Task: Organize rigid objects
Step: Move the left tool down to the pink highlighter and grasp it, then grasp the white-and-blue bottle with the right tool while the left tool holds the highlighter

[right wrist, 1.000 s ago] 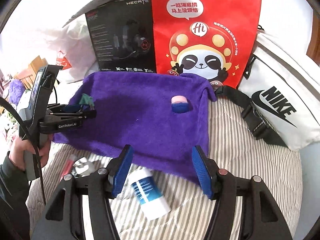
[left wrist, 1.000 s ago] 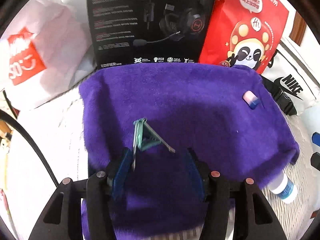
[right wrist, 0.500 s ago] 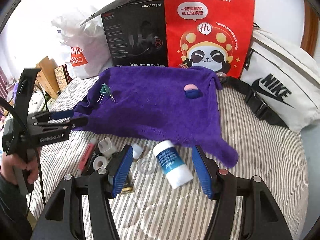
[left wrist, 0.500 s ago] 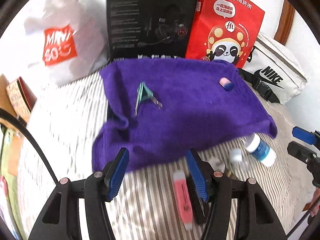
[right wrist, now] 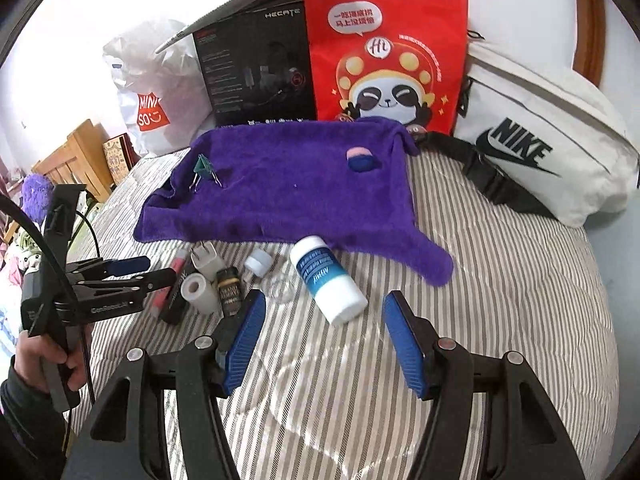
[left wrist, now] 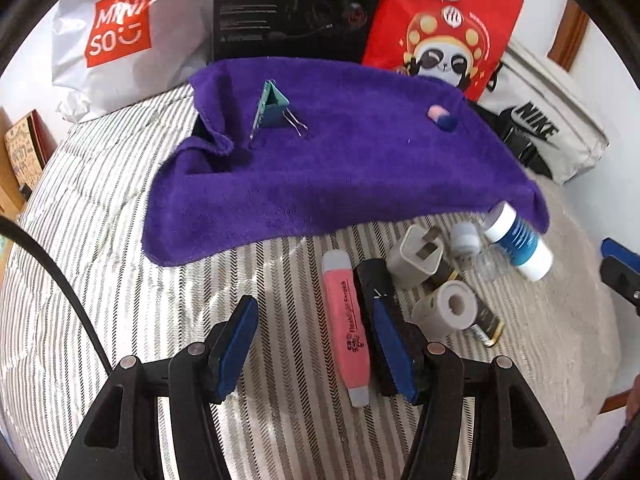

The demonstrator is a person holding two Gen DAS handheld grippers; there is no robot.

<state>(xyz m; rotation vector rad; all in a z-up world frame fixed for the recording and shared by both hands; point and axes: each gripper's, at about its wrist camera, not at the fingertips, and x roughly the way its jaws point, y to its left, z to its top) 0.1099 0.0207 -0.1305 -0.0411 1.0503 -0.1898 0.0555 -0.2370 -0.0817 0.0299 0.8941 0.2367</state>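
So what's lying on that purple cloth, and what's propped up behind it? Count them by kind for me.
Binder clip: 1
Eraser: 1
Bags: 3, namely the white Miniso bag, the red panda bag and the white Nike bag
Black headset box: 1
Total: 6

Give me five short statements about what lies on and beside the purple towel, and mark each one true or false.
1. The green binder clip lies on the purple towel. True.
2. The pink highlighter lies on the towel. False: it lies on the striped bedding.
3. The blue-and-white bottle stands upright. False: it lies on its side.
4. The pink-and-blue eraser rests on the towel. True.
5. The left tongs clamp the highlighter. False: they are open, nothing pressed between them.
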